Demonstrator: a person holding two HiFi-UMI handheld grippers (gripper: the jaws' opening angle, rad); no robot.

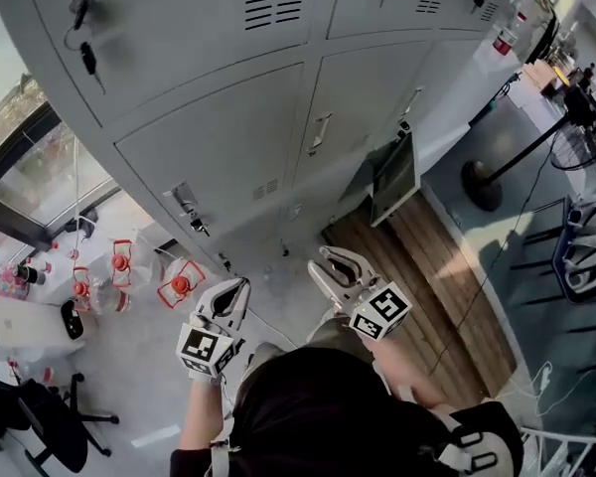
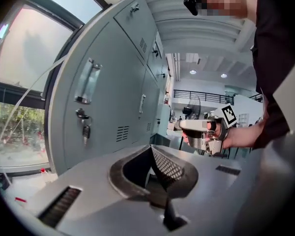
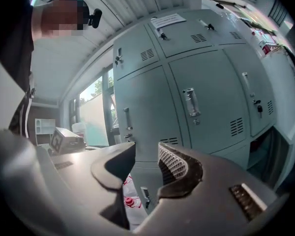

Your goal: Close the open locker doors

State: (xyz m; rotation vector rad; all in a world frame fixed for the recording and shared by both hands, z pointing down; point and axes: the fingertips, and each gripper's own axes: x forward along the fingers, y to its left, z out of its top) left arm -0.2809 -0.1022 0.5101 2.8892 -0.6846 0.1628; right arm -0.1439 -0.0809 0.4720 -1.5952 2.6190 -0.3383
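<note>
A bank of grey lockers [image 1: 219, 147] fills the head view from above. One low door [image 1: 394, 177] on the right stands ajar, and the dark compartment behind it shows at the right edge of the right gripper view [image 3: 273, 146]. Both grippers hang in front of the lockers and touch nothing. My left gripper [image 1: 240, 286] is shut and empty, its tips together [image 2: 151, 149]. My right gripper [image 1: 321, 259] is open with nothing between its jaws [image 3: 146, 149]. It points towards the closed lockers, left of the ajar door. It also shows in the left gripper view [image 2: 179, 126].
Packs of red-capped bottles [image 1: 179, 284] lie on the floor at the lockers' foot. A white box [image 1: 30, 326] and an office chair [image 1: 40, 415] are at the left. A fan stand [image 1: 482, 182] and cables sit beyond a wooden strip [image 1: 427, 266]. Keys [image 1: 84, 53] hang from locks.
</note>
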